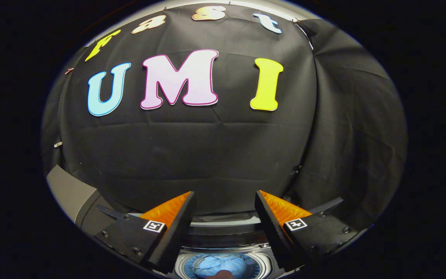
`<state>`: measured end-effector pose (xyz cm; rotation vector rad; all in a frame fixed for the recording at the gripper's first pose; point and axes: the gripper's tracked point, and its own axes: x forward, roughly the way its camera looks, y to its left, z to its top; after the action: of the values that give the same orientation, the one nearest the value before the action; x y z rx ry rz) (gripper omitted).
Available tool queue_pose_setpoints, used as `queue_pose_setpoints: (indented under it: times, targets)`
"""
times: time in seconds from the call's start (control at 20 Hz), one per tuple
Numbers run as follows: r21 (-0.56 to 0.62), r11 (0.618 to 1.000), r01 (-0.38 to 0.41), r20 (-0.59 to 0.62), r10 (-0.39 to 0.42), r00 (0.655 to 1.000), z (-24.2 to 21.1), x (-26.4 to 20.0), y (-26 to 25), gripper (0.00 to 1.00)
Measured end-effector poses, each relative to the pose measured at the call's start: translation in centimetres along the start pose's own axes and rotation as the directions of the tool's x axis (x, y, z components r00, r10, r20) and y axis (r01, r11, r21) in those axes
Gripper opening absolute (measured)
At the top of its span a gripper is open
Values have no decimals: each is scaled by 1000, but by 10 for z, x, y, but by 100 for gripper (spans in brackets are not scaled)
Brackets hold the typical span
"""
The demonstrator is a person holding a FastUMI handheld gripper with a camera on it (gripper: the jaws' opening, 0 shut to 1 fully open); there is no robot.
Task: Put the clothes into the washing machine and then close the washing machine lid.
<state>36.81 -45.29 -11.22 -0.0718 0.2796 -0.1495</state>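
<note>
Gripper view: tongs (223, 228) wide open, empty; blue clothes (223, 267) in washer drum (184, 267), below between fingers.

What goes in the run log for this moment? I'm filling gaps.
gripper: open, empty | washing machine: below fingers, lid open | clothes: blue, in drum | lid closing: pending

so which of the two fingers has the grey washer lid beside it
The left finger: the raised grey lid stands just outside it. The right finger has only black cloth beside it. Gripper open.
</note>
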Motion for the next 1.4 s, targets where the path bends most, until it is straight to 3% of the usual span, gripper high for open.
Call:
queue_pose_setpoints:
  times: [1.15, 1.3, 1.4]
  targets:
    - [24, 1000, 18, 128, -21, 992, 5, -5, -1, 97]
    - [25, 998, 65, 98, -67, 993, -33, -22, -7, 96]
    - [-20, 993, 117, -41, -118, 992, -92, -51, -11, 96]
